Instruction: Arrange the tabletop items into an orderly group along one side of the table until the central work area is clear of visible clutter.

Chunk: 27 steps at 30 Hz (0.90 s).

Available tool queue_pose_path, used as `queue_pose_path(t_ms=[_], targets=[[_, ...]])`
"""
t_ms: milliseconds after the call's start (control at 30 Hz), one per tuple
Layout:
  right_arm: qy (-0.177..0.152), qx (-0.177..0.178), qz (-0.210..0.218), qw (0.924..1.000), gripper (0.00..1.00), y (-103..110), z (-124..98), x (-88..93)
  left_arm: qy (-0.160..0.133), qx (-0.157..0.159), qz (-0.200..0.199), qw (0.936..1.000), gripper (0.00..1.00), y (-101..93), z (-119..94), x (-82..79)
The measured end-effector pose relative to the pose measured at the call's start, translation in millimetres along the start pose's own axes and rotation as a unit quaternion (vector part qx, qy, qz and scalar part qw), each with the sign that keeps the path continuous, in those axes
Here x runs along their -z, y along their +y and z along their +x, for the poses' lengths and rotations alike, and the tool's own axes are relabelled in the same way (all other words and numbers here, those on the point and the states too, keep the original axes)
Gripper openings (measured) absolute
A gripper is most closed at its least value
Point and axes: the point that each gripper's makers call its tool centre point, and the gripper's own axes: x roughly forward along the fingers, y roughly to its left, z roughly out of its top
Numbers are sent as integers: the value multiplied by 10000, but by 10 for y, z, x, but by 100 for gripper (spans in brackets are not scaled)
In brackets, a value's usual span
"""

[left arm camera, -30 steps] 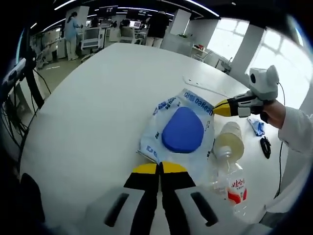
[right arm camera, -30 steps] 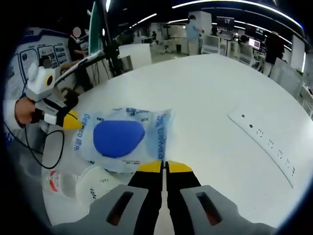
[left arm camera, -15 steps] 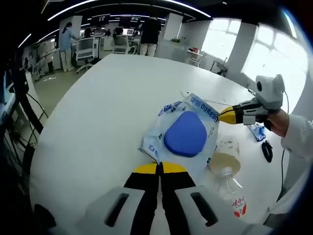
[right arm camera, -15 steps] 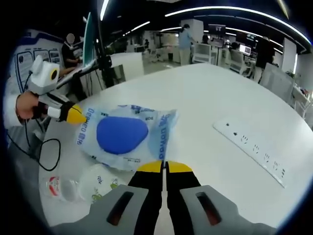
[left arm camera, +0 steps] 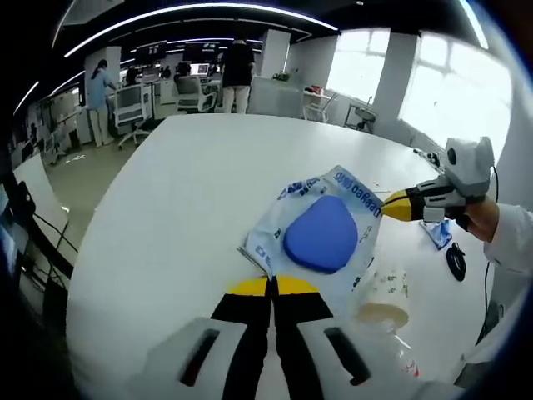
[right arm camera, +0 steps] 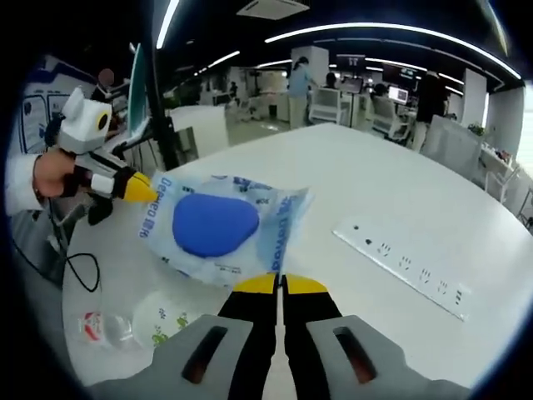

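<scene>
In the left gripper view, the left gripper (left arm camera: 271, 287) has its yellow-tipped jaws pressed together on the near edge of a clear plastic bag (left arm camera: 321, 233) printed in blue, with a blue rounded object (left arm camera: 321, 236) sealed inside. The bag is lifted off the white table (left arm camera: 183, 192), stretched between both grippers. Just right of the bag and nearer, a clear plastic bottle (left arm camera: 385, 298) lies on its side on the tabletop. At the bag's far right corner the right gripper (left arm camera: 398, 205) pinches the plastic, jaws narrow, held by a hand in a white sleeve (left arm camera: 510, 246). Beyond it, near the table's right edge, lie a small blue-and-white packet (left arm camera: 435, 232) and a dark object (left arm camera: 455, 261).

In the right gripper view, the right gripper (right arm camera: 279, 284) grips the bag's (right arm camera: 223, 227) near edge, the bottle (right arm camera: 137, 325) lies to the near left, and a white power strip (right arm camera: 404, 267) rests to the right. Far behind, people stand among office desks.
</scene>
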Motion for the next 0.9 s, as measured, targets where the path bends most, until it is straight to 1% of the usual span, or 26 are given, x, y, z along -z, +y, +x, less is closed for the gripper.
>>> queue_pose_path(t_ms=[100,367,633,733,900], targets=[[-52,86,69,9999,0,-53,-87,-19,-30,56,52,10000,0,-35,24,-74],[-221,357,278,9987,0,-197,-372,-41,-68,295,318,9990,0,-291,78,-276],[-342,648,512,9960,0,-332,-711,45,-54,572,603,9965,0,-581,169,-461],[-396,798,620,9941,0,-402,-864,84,-54,707,733,9948,0,-744,204,-534],[-459,1020,765,9908,0,-506,-1079,157,-33,880,890,9921,0,-949,275,-604]])
